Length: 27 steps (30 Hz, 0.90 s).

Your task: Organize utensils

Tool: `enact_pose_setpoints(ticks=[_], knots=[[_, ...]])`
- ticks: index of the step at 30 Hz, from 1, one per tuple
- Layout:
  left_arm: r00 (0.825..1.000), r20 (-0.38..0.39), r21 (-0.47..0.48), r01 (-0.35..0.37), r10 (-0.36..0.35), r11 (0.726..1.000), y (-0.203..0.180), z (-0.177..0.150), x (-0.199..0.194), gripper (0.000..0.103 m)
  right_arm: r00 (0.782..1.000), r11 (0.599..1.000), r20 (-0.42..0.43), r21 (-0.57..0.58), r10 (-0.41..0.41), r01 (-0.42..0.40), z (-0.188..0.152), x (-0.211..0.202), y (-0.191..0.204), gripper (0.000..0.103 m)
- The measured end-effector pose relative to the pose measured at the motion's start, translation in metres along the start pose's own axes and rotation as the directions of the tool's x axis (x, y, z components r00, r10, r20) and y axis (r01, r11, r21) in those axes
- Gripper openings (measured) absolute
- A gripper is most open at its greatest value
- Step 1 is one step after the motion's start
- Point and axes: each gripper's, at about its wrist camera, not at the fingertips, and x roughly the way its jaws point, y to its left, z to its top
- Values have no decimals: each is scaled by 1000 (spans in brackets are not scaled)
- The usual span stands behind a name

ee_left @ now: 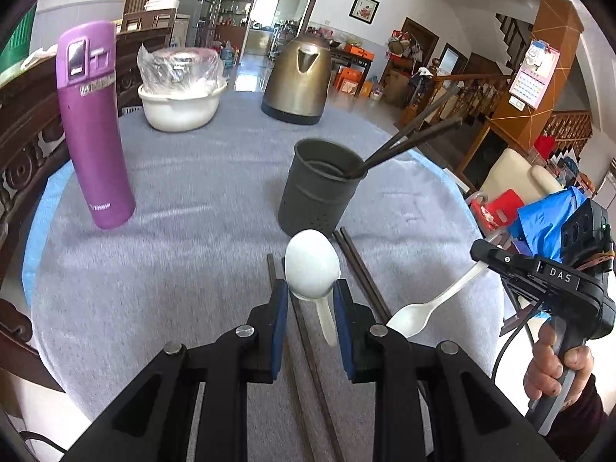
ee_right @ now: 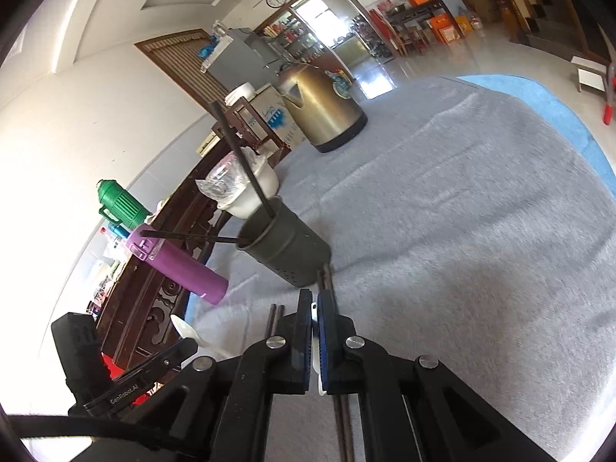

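A dark grey utensil holder (ee_left: 317, 188) stands mid-table with dark chopsticks (ee_left: 415, 136) leaning out of it; it also shows in the right wrist view (ee_right: 287, 244). My left gripper (ee_left: 311, 292) is shut on a white plastic spoon (ee_left: 312, 265), bowl end forward, just short of the holder. My right gripper (ee_right: 314, 310) is shut on the handle of a second white spoon (ee_left: 415, 315), at the right in the left wrist view. Two pairs of dark chopsticks (ee_left: 358, 265) (ee_left: 304, 350) lie on the grey cloth under the grippers.
A purple flask (ee_left: 94, 131) stands at the left. A white bowl (ee_left: 181, 104) covered with plastic and a bronze kettle (ee_left: 298, 81) stand at the back. The round table's edge (ee_left: 454, 181) runs close on the right. A carved wooden chair back (ee_left: 23, 154) stands at the left.
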Motion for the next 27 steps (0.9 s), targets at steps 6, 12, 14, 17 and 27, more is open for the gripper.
enact_pose_setpoints(ticks=[6,12,14,17,27], knots=[[1000,31,16,-5,5,1000,-6,13,-4,24,999,999,30,-49,18,-17,9,2,24,3],[996,94,40,-12,8,999,-12,36,-15,24,993,994,116,-110,9,4,25,-5,52,3],[993,117,47,-30,25,998,-11,44,-19,24,987,991,158,-135,1,20,33,-9,63,3],[990,131,14,-53,51,998,1,52,-22,24,981,987,195,-159,-6,38,37,-13,73,3],[991,-134,-338,-55,10,939,81,47,57,51,992,993,125,-115,-15,29,25,0,60,3]])
